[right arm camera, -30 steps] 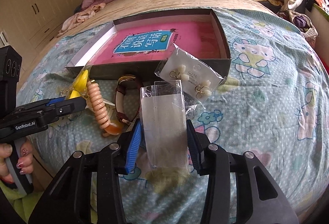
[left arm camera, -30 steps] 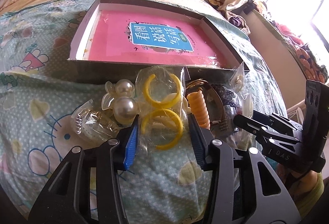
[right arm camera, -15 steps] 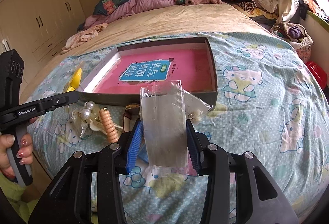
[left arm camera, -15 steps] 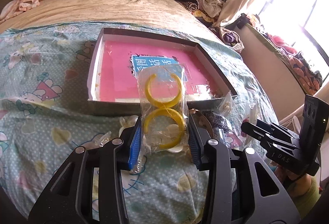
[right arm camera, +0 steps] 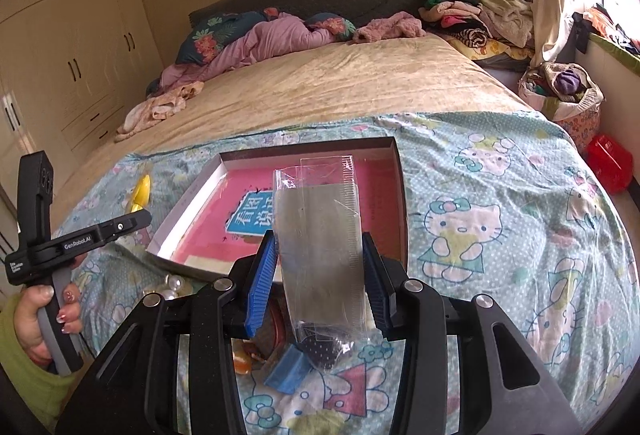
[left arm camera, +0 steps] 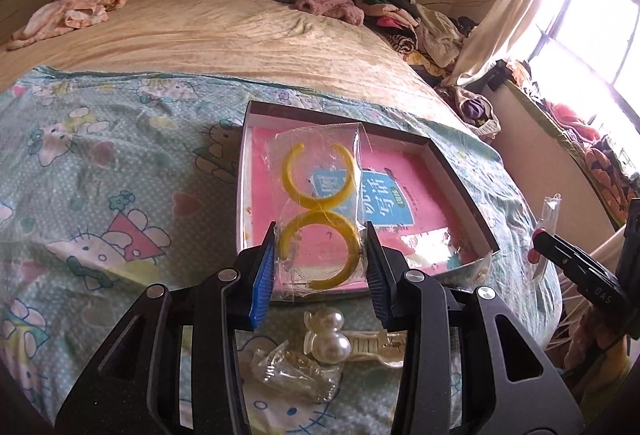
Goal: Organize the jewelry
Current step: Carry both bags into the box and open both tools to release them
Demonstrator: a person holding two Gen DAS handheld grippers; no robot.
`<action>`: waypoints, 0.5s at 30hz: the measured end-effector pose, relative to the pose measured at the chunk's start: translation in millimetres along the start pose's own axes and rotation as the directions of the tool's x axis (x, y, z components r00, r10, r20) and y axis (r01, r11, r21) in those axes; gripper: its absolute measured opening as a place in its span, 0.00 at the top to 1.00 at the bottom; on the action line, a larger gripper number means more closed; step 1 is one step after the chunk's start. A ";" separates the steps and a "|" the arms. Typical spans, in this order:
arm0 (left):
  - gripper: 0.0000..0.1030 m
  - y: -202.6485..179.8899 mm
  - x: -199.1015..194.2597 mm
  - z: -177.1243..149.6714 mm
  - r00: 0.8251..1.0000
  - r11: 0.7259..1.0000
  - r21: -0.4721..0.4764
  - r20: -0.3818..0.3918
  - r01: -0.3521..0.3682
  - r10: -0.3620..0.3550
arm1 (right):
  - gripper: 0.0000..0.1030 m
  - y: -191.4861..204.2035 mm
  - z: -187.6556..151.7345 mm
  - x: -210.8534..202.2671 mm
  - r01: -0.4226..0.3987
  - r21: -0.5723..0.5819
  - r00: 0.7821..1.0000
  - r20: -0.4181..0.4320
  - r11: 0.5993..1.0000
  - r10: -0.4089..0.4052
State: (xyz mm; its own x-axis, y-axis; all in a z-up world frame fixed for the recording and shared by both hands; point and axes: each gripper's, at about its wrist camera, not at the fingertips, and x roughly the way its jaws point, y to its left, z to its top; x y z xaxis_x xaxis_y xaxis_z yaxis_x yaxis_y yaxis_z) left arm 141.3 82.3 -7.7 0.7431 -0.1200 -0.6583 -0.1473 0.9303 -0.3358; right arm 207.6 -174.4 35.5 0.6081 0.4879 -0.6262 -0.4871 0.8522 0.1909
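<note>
Yellow plastic hoop earrings in a clear plastic bag (left arm camera: 320, 219) are pinched between the blue pads of the left claw (left arm camera: 320, 259), held up over the near edge of the shallow dark cardboard box (left arm camera: 460, 171) with the pink book inside. Below that claw, on the cartoon-print turquoise bedsheet (left arm camera: 100, 175), lie a pearl hair clip (left arm camera: 332, 335) and a crumpled clear packet of gold-coloured jewelry (left arm camera: 292, 371). The right claw (right arm camera: 320, 267) grips a tall clear plastic sleeve with a grey card insert (right arm camera: 320, 235) (its contents cannot be made out), raised in front of the same box (right arm camera: 400, 195). A hand (right arm camera: 48, 319) with painted nails holds the other gripper's handle at left.
</note>
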 end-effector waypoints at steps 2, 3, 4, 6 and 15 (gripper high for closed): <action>0.69 1.6 2.9 3.6 1.000 1.000 -0.006 0.007 -0.005 0.006 | 0.61 -0.7 8.6 4.1 -0.007 0.012 1.000 0.012 1.000 0.007; 0.69 2.1 4.8 5.5 1.000 1.000 -0.008 0.010 -0.010 0.010 | 0.61 -1.4 12.9 6.9 -0.011 0.019 1.000 0.017 1.000 0.010; 0.69 2.8 6.7 7.2 1.000 1.000 -0.013 0.011 -0.009 0.009 | 0.61 -1.4 16.5 9.3 -0.015 0.025 1.000 0.023 1.000 0.014; 0.69 3.1 11.4 10.0 1.000 1.000 -0.015 0.014 -0.011 0.011 | 0.61 -1.3 23.6 15.0 -0.025 0.036 0.999 0.031 0.999 0.024; 0.69 -3.4 41.1 12.1 0.999 0.999 0.014 -0.028 -0.035 0.035 | 0.61 -4.7 36.0 49.4 -0.029 0.069 0.999 0.021 0.997 0.028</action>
State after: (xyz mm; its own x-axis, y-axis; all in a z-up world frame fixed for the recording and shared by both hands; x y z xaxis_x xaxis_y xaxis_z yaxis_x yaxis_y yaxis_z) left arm 180.3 78.4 -25.5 0.7191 -0.0969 -0.6881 -0.1636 0.9388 -0.3031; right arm 262.5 -147.6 30.9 0.6076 0.5153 -0.6043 -0.4600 0.8487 0.2611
